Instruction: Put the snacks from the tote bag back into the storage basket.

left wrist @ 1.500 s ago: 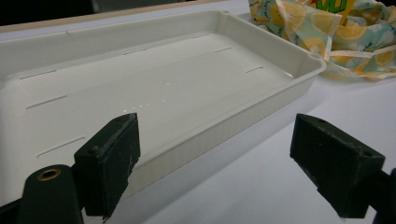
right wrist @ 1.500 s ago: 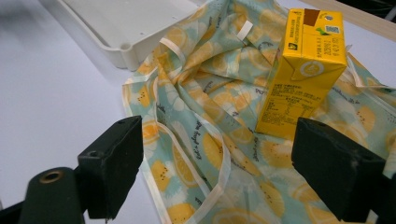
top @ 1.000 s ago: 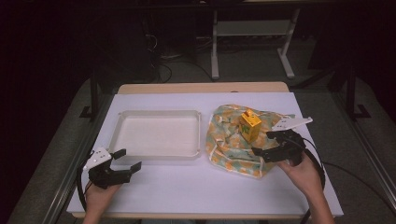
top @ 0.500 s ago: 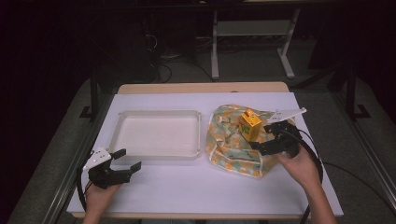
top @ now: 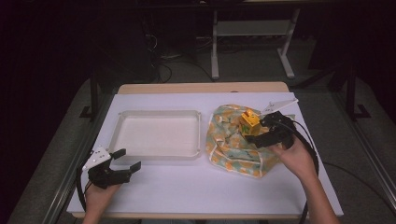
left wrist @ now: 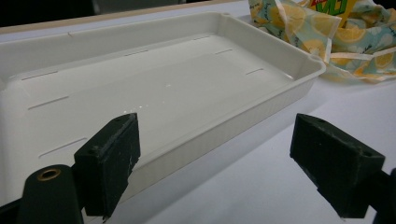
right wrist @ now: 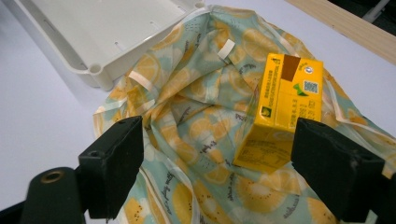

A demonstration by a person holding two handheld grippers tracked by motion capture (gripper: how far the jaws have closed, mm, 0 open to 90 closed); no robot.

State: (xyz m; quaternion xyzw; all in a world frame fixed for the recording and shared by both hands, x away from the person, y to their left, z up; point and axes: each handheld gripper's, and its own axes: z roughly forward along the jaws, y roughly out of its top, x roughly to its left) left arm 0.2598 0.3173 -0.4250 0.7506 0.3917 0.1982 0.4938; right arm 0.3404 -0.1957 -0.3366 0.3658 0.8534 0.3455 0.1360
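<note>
Table (top: 187,186), seen from above: white, wood-edged at its far side, in a dark room with a metal frame (top: 252,32) behind. My left gripper (top: 122,164) rested near the tray (top: 159,114), jaws apart and holding nothing. My right gripper (top: 256,134) stood beside the yellow carton (top: 250,122) on the lemon-print cloth (top: 231,147).

Left gripper view: the tray lay bare, probably placed to receive the carton.

Right gripper view: my jaws stood wide, one pad (right wrist: 334,170) nearly against the carton, which sat upright on the rumpled cloth, likely to be grasped next.
</note>
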